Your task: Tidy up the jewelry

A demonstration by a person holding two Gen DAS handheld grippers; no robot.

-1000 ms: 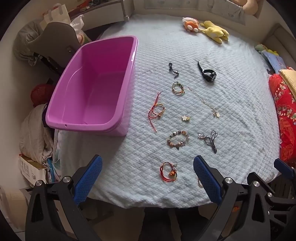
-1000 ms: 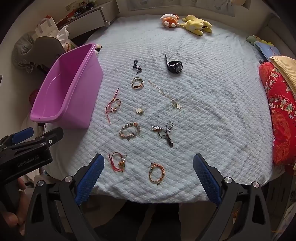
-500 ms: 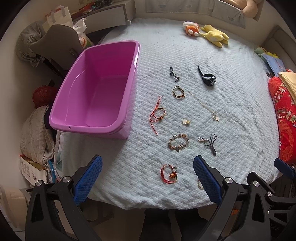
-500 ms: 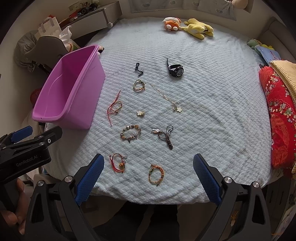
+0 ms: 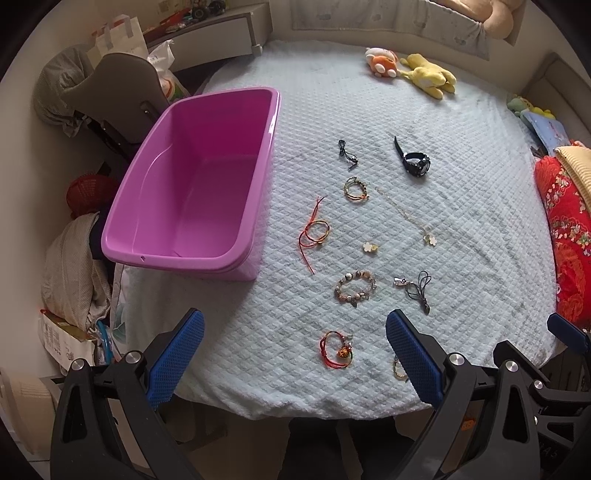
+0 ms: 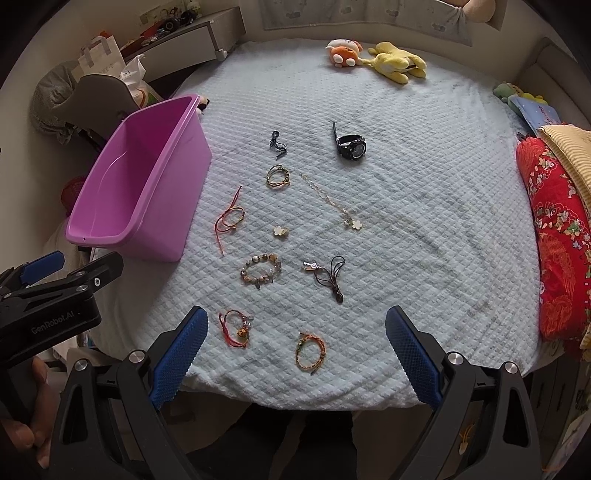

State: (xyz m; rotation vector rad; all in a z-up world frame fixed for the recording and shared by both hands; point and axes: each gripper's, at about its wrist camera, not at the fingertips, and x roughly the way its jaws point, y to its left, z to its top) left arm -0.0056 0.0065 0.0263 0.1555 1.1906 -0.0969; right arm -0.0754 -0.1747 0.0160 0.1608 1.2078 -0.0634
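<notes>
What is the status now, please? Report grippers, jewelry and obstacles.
Left gripper and right gripper open, holding nothing. Jewelry on the blanket; purple bin holds none. Nothing blocks the nearest red bracelet.

We see a pale blue quilted bedspread (image 6: 424, 206), 2 plush toys at its far edge, 1 orange and white (image 6: 341, 51), 1 yellow (image 6: 397, 61), a red patterned quilt (image 6: 557, 236) at the right, a white paper bag (image 5: 118, 35) beyond our grey chair (image 5: 110, 88)

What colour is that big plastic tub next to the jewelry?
The plastic tub is bright pinkish purple, inside and out, seen best from the left wrist view.
</notes>
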